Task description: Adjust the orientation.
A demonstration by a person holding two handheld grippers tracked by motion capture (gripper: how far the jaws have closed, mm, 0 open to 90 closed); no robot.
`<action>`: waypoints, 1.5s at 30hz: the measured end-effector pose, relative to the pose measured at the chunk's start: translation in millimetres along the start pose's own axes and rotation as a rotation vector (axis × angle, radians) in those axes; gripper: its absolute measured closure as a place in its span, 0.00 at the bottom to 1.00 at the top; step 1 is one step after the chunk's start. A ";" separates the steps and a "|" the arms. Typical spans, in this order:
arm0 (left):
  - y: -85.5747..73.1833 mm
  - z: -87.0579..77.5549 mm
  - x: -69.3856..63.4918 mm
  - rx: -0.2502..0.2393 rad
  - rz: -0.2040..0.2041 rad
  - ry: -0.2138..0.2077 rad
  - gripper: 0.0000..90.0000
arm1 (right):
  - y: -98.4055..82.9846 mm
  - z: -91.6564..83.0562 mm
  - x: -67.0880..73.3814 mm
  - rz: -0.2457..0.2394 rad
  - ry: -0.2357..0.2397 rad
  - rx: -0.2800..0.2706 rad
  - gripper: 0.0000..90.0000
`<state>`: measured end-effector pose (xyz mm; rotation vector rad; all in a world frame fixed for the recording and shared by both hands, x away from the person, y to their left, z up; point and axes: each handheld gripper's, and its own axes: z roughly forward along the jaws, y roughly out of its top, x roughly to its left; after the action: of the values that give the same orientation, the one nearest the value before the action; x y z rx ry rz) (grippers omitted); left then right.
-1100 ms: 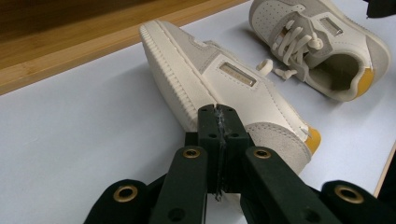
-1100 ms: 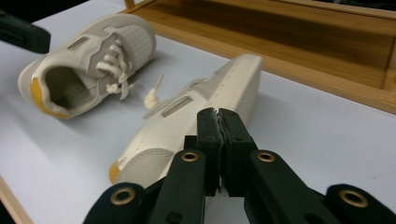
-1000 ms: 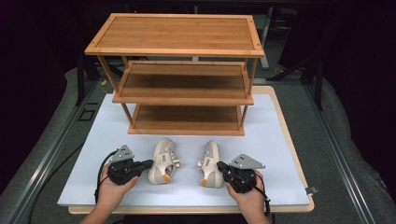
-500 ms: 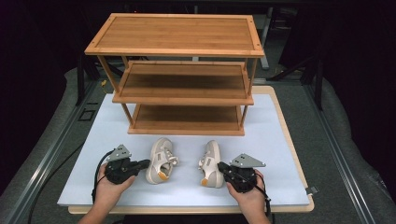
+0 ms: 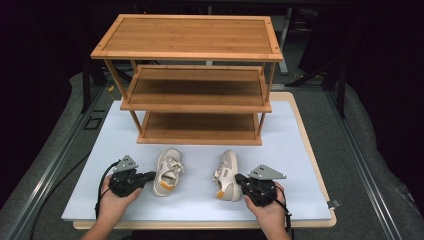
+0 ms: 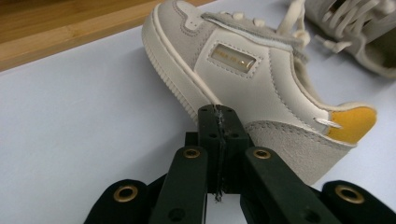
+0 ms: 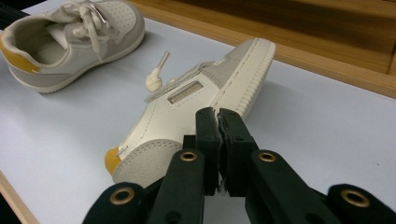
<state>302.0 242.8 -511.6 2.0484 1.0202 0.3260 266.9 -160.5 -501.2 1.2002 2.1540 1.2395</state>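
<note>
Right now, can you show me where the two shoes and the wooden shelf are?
left shoe (image 5: 167,171), high view, on its laces.
right shoe (image 5: 227,175), high view, on its side.
wooden shelf (image 5: 187,37), high view, on its top board.

A staged recording lab: a white counter (image 5: 300,150) with metal frame rails (image 5: 372,175), dark surroundings, trailing cables.

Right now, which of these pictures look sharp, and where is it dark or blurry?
High view: the white mat is evenly lit, the room around it nearly black, shadow under the rack. Left gripper view: the shoe is crisp, the near jaws soft. Right gripper view: the farther shoe slightly soft.
</note>
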 end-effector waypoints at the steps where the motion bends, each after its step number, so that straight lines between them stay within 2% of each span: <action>1: -0.6 0.7 0.4 0.003 -0.001 0.001 0.99 | -0.1 -0.7 -0.5 0.003 -0.012 0.006 0.97; 3: -2.4 3.0 2.8 0.020 -0.008 0.008 0.99 | -0.4 -0.9 -2.7 0.011 0.004 0.001 0.97; 4: -2.9 3.8 3.6 0.029 -0.011 0.009 0.99 | -0.5 -1.2 -3.0 0.015 -0.006 0.004 0.97; 7: -4.2 5.8 5.5 0.067 0.008 0.058 0.99 | -1.0 -2.3 -4.5 0.024 -0.013 0.007 0.97; 9: -4.1 5.3 7.4 0.055 -0.014 0.046 0.98 | -1.5 -3.2 -5.9 0.032 -0.023 0.009 0.97; 14: -4.1 3.9 8.7 0.052 -0.035 0.051 0.96 | -3.0 -4.9 -14.4 0.056 -0.027 0.025 0.97; 15: -3.9 3.1 9.2 0.048 -0.038 0.053 0.96 | -3.4 -5.5 -16.0 0.065 -0.043 0.033 0.97; 18: -3.9 -0.4 10.9 0.007 -0.067 0.057 0.92 | -5.7 -6.1 -23.4 0.096 -0.042 0.046 0.97; 19: -3.8 -1.6 11.0 -0.007 -0.076 0.059 0.90 | -7.0 -5.9 -27.2 0.116 -0.016 0.044 0.97; 20: -3.3 -4.2 11.4 -0.036 -0.084 0.065 0.89 | -7.7 -5.6 -28.4 0.125 -0.038 0.048 0.97; 22: -2.8 -7.5 11.5 -0.069 -0.093 0.072 0.85 | -11.3 -4.1 -35.7 0.160 -0.050 0.065 0.98; 25: -2.1 -12.1 11.5 -0.118 -0.121 0.064 0.80 | -16.8 -0.1 -43.9 0.182 -0.061 0.110 0.98; 28: -1.5 -14.3 11.0 -0.152 -0.168 0.023 0.74 | -22.8 4.7 -51.4 0.207 -0.068 0.153 0.97; 29: -1.2 -14.5 10.5 -0.158 -0.175 0.012 0.72 | -24.0 5.0 -53.3 0.223 -0.055 0.152 0.97; 30: -0.8 -14.6 9.7 -0.162 -0.180 0.003 0.70 | -24.6 4.7 -55.4 0.241 -0.035 0.147 0.96; 31: -0.6 -14.4 9.0 -0.164 -0.181 -0.007 0.68 | -24.3 4.4 -55.9 0.246 -0.033 0.145 0.96; 34: 0.2 -12.4 5.5 -0.159 -0.180 -0.027 0.62 | -22.9 2.5 -53.9 0.220 -0.066 0.144 0.89; 38: 0.0 -7.5 1.3 -0.150 -0.175 -0.038 0.56 | -15.8 -6.7 -45.6 0.163 -0.166 0.090 0.75; 41: -0.5 -3.7 -0.6 -0.145 -0.172 -0.044 0.56 | -10.4 -15.1 -39.0 0.148 -0.195 0.019 0.70; 44: -0.9 1.4 -2.6 -0.132 -0.169 -0.050 0.54 | -9.0 -20.2 -33.3 0.164 -0.170 -0.033 0.68; 45: -1.1 3.4 -3.5 -0.131 -0.166 -0.040 0.53 | -9.2 -20.1 -31.7 0.167 -0.157 -0.040 0.67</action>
<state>300.9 238.6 -514.2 1.8332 1.1066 0.2581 266.8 -199.2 -500.8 1.4347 1.9407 1.2049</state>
